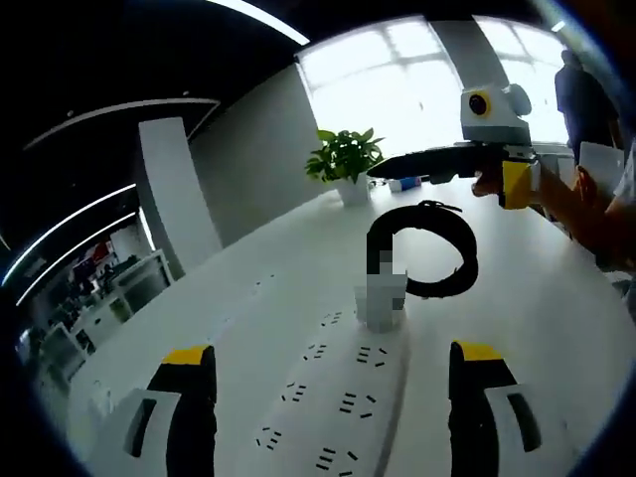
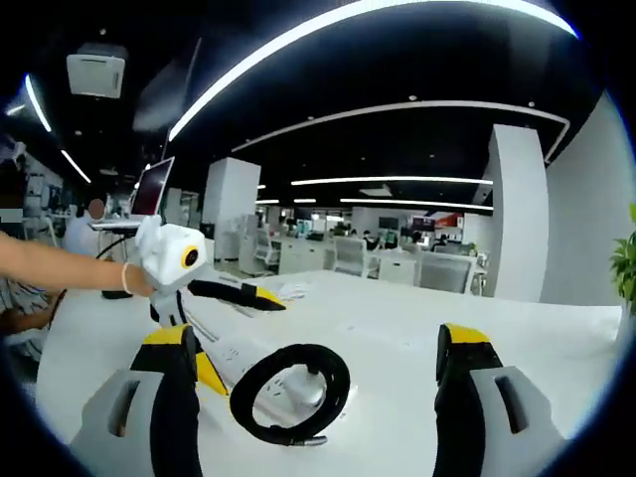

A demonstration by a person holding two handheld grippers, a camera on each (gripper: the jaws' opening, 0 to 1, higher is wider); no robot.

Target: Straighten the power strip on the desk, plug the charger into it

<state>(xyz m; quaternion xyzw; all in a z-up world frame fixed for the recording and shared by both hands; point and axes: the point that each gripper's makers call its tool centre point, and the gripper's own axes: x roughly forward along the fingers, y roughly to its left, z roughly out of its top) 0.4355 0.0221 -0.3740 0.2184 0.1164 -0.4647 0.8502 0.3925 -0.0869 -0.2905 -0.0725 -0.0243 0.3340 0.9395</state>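
1. The power strip (image 1: pixel 343 393) lies flat on the white desk (image 1: pixel 248 288), running away from the left gripper (image 1: pixel 333 373) between its two jaws. Its socket rows face up, which is what plugging calls for.
2. A small pale block, partly blurred, stands at the strip's far end; it may be the charger (image 1: pixel 381 298) already seated in a socket, but I cannot tell for sure.
3. A black cable coil (image 1: pixel 432 248) sits just beyond that block, looped and bound by a strap, seemingly touching the strip's far end. In the right gripper view the same coil (image 2: pixel 293 393) lies on the desk between that gripper's jaws, with the strip's white body showing through and past the loop.
4. The left gripper's jaws stand wide apart and hold nothing, one on each side of the strip, likely lined up to square it or steady it.
5. The right gripper (image 2: pixel 318 363) is likewise spread wide and empty, hovering above the coil. In the left gripper view it (image 1: pixel 383 169) appears beyond the coil with a person's hand (image 1: pixel 556 189) on it.
6. Toward the desk's far edge stands a potted plant (image 1: pixel 348 159) before bright windows; office desks fill the room behind.
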